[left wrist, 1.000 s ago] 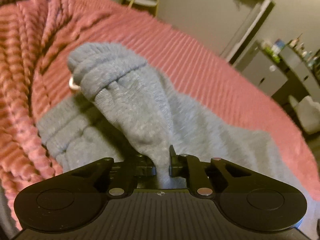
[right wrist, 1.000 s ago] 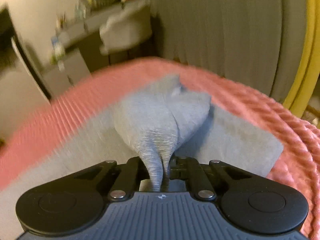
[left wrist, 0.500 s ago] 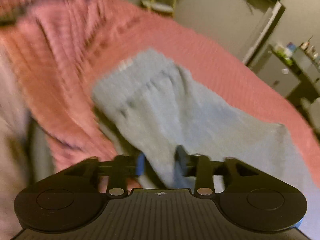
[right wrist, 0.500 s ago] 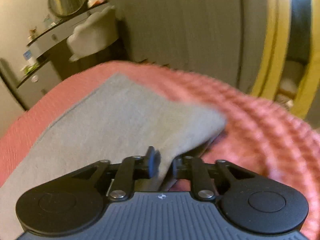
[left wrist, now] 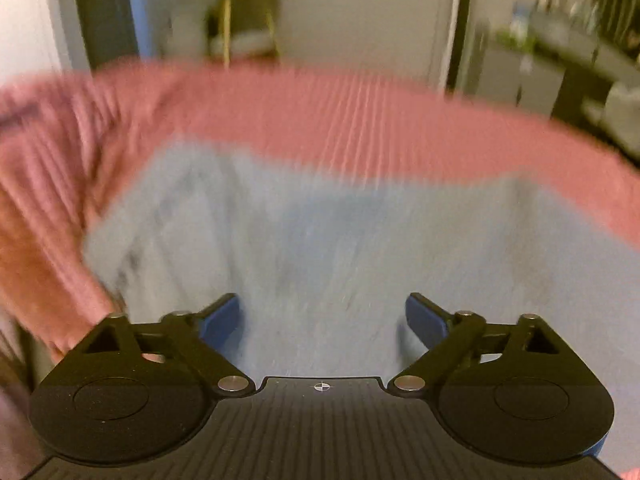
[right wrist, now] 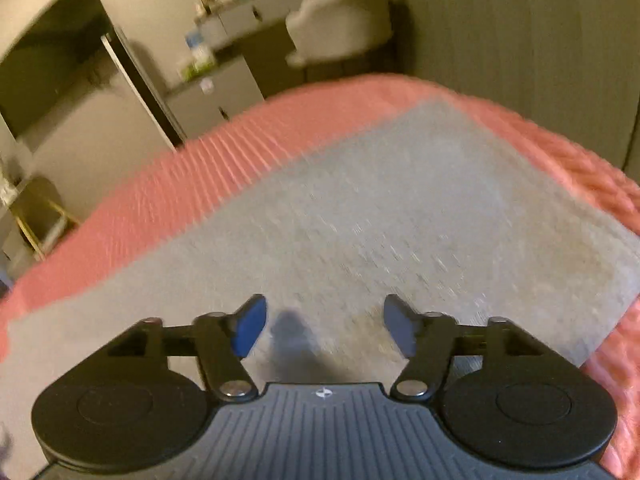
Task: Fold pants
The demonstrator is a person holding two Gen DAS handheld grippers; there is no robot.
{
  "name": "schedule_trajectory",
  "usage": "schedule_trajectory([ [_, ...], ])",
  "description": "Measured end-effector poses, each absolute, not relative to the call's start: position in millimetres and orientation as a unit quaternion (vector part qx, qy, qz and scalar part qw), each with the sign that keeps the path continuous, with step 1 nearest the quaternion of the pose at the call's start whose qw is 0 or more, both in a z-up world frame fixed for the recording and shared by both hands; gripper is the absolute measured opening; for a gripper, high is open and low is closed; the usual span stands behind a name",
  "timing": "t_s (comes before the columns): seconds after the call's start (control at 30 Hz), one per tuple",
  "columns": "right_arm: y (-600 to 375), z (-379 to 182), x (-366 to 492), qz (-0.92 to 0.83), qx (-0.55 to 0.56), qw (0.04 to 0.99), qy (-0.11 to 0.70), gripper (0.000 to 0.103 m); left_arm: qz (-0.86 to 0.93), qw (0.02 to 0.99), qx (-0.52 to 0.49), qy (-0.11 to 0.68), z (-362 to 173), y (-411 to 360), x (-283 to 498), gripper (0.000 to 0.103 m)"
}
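grey knit pants (left wrist: 340, 240) lie flat on the pink ribbed bedspread (left wrist: 320, 112); left hand-held gripper (left wrist: 323, 318) and right hand-held gripper (right wrist: 325, 320) are both opening, nothing between their pads. risk: the loose edge toward 6 o'clock may slide and undo the fold.

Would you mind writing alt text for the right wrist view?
The right gripper, jaws opening with nothing between them, hangs over grey pants lying flat on a pink ribbed blanket. Behind, blurred, are a dresser and a grey chair.
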State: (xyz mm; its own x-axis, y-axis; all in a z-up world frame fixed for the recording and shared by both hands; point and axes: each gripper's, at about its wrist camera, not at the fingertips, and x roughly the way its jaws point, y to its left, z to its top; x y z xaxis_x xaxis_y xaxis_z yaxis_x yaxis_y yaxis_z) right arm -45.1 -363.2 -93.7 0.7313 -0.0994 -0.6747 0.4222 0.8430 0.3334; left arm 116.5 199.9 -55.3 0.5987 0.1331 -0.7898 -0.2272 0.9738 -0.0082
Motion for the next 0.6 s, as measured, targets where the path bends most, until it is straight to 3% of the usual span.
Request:
schedule_trajectory([
  [0.07,-369.1,-97.2,-53.5,-0.135,0.229,0.911,0.316,0.066,0.105,0.880,-0.078,0.457,-68.9,217.6,119.9,0.086],
  [0.17,-374.1,-94.0,-54.3,-0.138,0.188,0.916,0.327,0.066,0.145,0.891,-0.095,0.419,-55.0,236.3,120.5,0.081],
  [0.2,-375.4,-91.6,-53.6,-0.155,0.160,0.915,0.337,0.071,0.175,0.891,-0.075,0.413,-51.9,239.2,123.3,0.080],
  [0.23,-378.1,-90.5,-52.9,-0.183,0.139,0.910,0.344,0.086,0.205,0.890,-0.053,0.405,-48.7,241.0,125.0,0.080],
  [0.27,-390.6,-91.6,-53.3,-0.242,0.119,0.894,0.358,0.091,0.212,0.891,-0.044,0.400,-45.5,241.3,125.6,0.080],
  [0.37,-422.4,-86.2,-52.2,-0.341,0.117,0.857,0.370,0.092,0.212,0.898,-0.023,0.386,-34.9,222.0,126.6,0.084],
  [0.6,-426.9,-55.6,0.8,-0.290,0.132,0.884,0.341,0.091,0.063,0.937,-0.005,0.342,-28.2,109.6,139.6,0.095],
])
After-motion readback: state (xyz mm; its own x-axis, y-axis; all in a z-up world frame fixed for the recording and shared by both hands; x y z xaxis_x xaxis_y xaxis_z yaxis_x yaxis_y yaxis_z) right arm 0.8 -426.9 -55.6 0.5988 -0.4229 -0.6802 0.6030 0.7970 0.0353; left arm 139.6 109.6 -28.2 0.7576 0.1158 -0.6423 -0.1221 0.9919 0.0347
